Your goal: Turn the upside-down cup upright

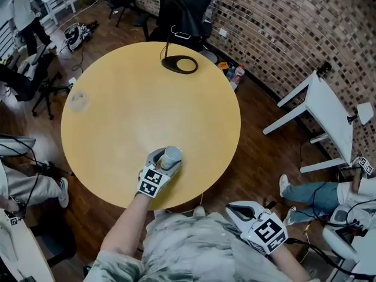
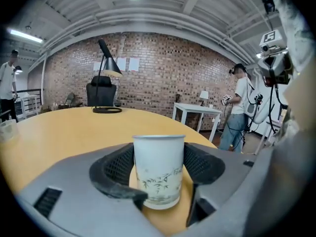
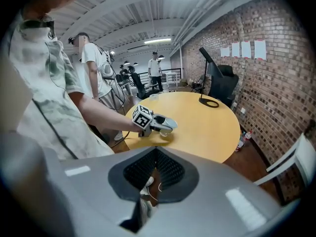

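Left gripper (image 1: 166, 162) clamps paper cup (image 2: 159, 169), lower centre; thin wall may buckle and slip. Right gripper (image 3: 155, 169) closed, empty.

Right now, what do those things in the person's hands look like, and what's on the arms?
The left hand-held gripper and right hand-held gripper each have a smooth grey-white shell, dark mesh-textured pads and a white cube with black square markers. The shirt is pale marbled grey-green, short-sleeved.
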`<state>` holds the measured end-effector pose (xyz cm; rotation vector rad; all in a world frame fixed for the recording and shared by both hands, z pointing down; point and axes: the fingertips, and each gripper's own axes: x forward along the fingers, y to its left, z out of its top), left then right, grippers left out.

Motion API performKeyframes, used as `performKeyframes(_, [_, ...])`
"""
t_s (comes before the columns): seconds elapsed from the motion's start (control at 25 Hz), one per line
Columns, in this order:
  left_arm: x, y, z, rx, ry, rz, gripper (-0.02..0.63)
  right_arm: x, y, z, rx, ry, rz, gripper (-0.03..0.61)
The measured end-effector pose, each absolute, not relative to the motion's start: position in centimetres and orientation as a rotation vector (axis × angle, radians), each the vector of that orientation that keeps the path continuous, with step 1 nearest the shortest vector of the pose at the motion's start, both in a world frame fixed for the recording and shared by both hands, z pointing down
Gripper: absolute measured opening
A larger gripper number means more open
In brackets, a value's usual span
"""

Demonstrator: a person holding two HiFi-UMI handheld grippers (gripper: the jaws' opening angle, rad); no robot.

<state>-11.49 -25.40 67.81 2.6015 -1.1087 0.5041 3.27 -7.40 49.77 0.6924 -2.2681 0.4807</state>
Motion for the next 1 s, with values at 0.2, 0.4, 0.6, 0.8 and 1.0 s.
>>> performKeyframes(0.2, [-12.8, -24.5, 68.3, 2.590, -1.111, 0.390, 0.308, 1.8, -7.6, 50.1, 0.663, -2.256, 0.460, 0.002])
performKeyframes(0.4, [-13.8, -23.2, 68.5, 2.592, -1.089, 0.363, 0.318, 0.5, -8.0, 49.8, 0.639, -2.265, 0.448, 0.002])
performKeyframes(0.6, [-15.1, -21.9, 69.4, 2.588, -1.071, 0.422, 0.319, -0.7, -8.0, 49.8, 0.629, -2.264, 0.457, 0.002])
performKeyframes(0.8, [-15.8, -21.8, 70.5, 2.586, -1.058, 0.470, 0.336, -1.4, -8.0, 50.7, 0.616, -2.280, 0.456, 0.002])
performKeyframes(1.0, [-16.3, -21.0, 69.6, 2.553, -1.065, 0.541, 0.360, -1.1, -8.3, 50.1, 0.597, -2.316, 0.480, 0.003])
